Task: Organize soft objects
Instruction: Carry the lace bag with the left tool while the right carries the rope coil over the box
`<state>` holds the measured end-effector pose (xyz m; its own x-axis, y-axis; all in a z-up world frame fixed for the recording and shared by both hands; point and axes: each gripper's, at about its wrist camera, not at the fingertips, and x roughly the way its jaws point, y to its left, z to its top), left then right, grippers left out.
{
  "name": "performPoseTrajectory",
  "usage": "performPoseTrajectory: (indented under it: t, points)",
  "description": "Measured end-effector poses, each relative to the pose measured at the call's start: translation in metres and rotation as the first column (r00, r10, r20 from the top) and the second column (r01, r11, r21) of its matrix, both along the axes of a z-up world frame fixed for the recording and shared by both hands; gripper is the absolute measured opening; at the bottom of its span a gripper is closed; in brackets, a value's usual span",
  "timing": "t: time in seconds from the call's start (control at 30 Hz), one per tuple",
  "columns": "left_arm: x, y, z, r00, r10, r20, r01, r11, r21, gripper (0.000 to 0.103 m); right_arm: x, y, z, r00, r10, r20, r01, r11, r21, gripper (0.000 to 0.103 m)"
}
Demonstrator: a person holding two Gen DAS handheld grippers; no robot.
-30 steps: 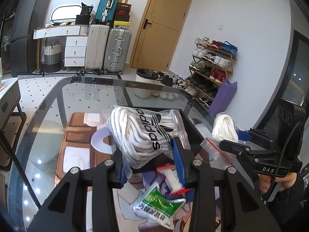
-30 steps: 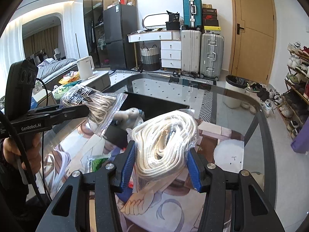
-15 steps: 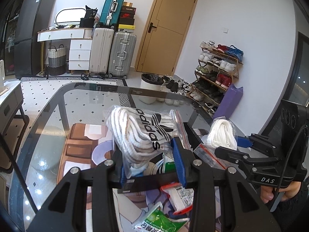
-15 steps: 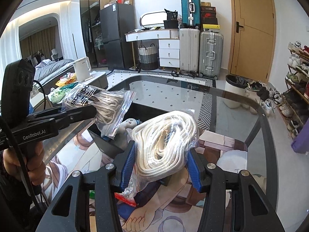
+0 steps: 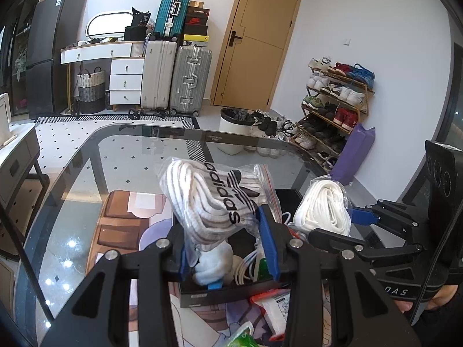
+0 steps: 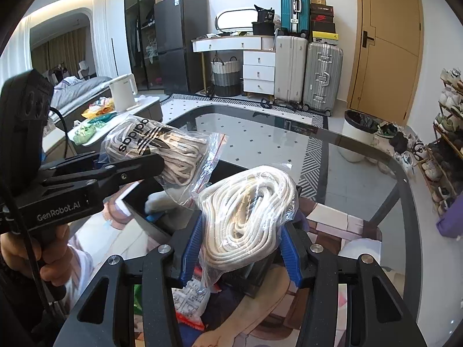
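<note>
left hand-held gripper point(image 5: 225, 248) clamps adidas lace bag point(image 5: 214, 199); right hand-held gripper point(image 6: 240, 248) clamps white rope bag point(image 6: 246, 217), both over black box point(image 5: 228, 295).

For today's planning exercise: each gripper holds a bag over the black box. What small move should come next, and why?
Probably lower the left gripper and let its adidas bag go into the black box. That bag hangs right above the open box, where other soft things already lie, while the right gripper holds the rope bag beside it.

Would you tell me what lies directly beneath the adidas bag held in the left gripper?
In the left wrist view, the open black box lies below the adidas bag, holding a white plush item.
</note>
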<state>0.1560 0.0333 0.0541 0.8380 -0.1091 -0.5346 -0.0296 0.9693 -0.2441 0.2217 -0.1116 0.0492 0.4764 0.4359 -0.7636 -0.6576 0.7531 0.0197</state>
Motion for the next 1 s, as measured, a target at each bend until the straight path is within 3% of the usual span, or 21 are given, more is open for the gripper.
performPoseTrajectory:
  t: [1.0]
  points:
    - [0.029, -0.018, -0.028, 0.996, 0.016, -0.087, -0.005, 0.992, 0.125, 0.038, 0.028, 0.024, -0.039, 0.999, 0.027, -0.032, -0.03, 0.997, -0.076, 0.05]
